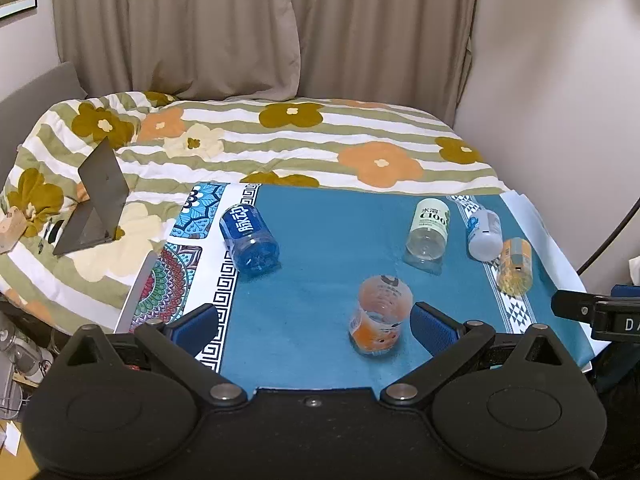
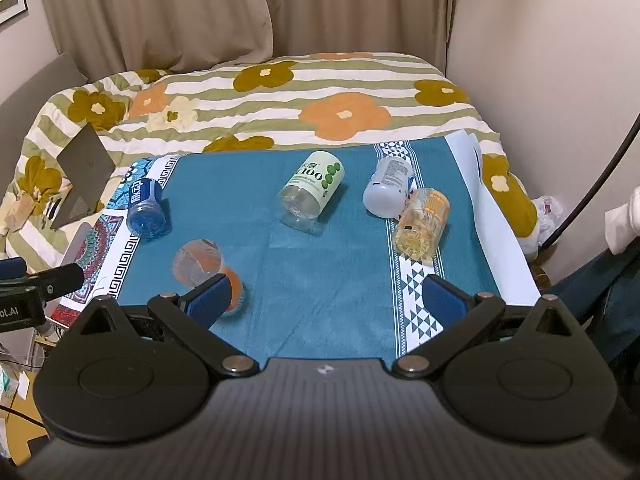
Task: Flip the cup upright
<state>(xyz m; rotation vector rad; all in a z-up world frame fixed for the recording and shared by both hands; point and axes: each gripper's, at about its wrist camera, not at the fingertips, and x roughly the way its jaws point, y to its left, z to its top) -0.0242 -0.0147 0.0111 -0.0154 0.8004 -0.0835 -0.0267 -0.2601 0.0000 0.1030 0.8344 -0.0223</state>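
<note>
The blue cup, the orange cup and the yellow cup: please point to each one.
blue cup [image 1: 248,238], left wrist view, on its side wall.
orange cup [image 1: 380,316], left wrist view, on its side wall.
yellow cup [image 2: 422,224], right wrist view, on its side wall.

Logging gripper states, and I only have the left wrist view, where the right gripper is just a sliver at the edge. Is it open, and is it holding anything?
Observer: In the right wrist view the right gripper is open, its fingers wide apart with nothing between them.
Operator: Is it at the orange cup?
Observer: The orange cup lies on its side, partly hidden behind the finger on that view's left, not between the two.
Operator: Anything else on the C100 cup's label?
Observer: The C100 cup shows a cluster of green dots beside the lettering.
</note>
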